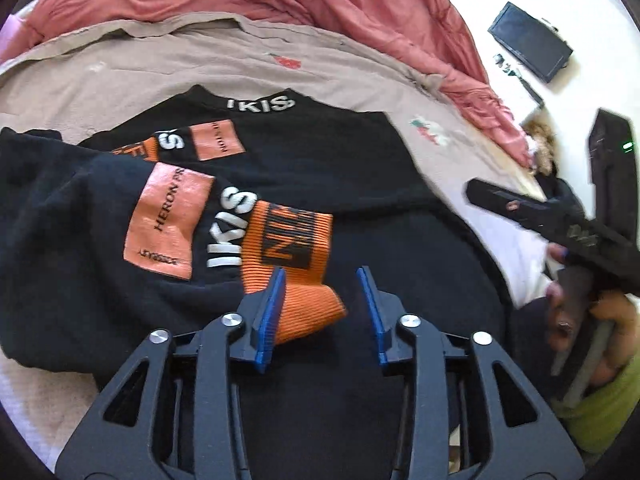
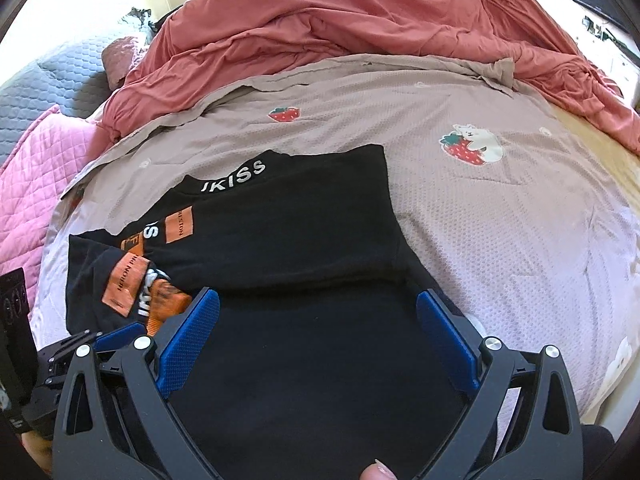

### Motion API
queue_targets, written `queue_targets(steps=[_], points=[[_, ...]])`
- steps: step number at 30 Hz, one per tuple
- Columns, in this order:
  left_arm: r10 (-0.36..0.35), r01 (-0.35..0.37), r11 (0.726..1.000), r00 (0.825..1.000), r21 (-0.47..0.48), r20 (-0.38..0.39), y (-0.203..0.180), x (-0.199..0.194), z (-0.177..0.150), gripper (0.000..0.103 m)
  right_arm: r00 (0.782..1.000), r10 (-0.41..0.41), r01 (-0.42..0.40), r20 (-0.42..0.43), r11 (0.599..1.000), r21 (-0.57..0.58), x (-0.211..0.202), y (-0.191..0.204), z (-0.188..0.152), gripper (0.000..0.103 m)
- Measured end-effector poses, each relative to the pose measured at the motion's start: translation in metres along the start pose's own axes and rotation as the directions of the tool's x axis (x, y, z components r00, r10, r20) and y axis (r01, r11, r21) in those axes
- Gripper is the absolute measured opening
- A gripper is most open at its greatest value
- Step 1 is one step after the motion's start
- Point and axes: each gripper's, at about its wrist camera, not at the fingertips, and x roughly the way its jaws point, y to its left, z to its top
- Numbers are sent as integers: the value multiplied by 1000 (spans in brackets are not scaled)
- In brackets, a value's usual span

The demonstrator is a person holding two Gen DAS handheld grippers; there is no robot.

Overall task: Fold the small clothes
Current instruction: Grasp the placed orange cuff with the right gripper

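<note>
A black sweater with white "IKISS" lettering and orange patches lies on the bed, its left sleeve folded across the body. The sleeve's orange ribbed cuff rests just under my left gripper. The blue pads stand apart, the left pad over the cuff's edge, and neither pad presses on it. My right gripper hangs wide open over the sweater at its lower right part, with only flat black cloth below. The right wrist view also catches the cuff at lower left.
The sweater lies on a beige blanket with strawberry prints. A red duvet is heaped behind and a pink quilt lies at the left. In the left wrist view, a hand grips the right tool and dark boxes sit beyond the bed.
</note>
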Motion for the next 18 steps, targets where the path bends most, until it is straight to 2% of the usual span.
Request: queue_targets(steps=[4,8,11,13,17,18], points=[[-29,30,999,998,-19,54,3,-21,5,35,999,33,-34,-19,999,-5,6,9,-1,98],[92,-82,993,989,-88,118,28,-42,14,38,989,131,-132,-67,991,-7,21,34,-3,98],[206,-177,967,966,-184,155,62,-62,18,40,975,191,-197,-111,980,-40,37,61,-7,98],[268,-221,943,948,-248,174,84,-76,20,45,966,220,-230,-137,971,-67,50,77,-11,98],[387,-306,886,902,-348,190,122,-98,22,49,956,228,-248,-182,964,-99,73,96,-18,97],[394,-305,877,899,-372,192,128,-101,23,49,953,232,-254,-194,962,-97,78,99,-20,93]])
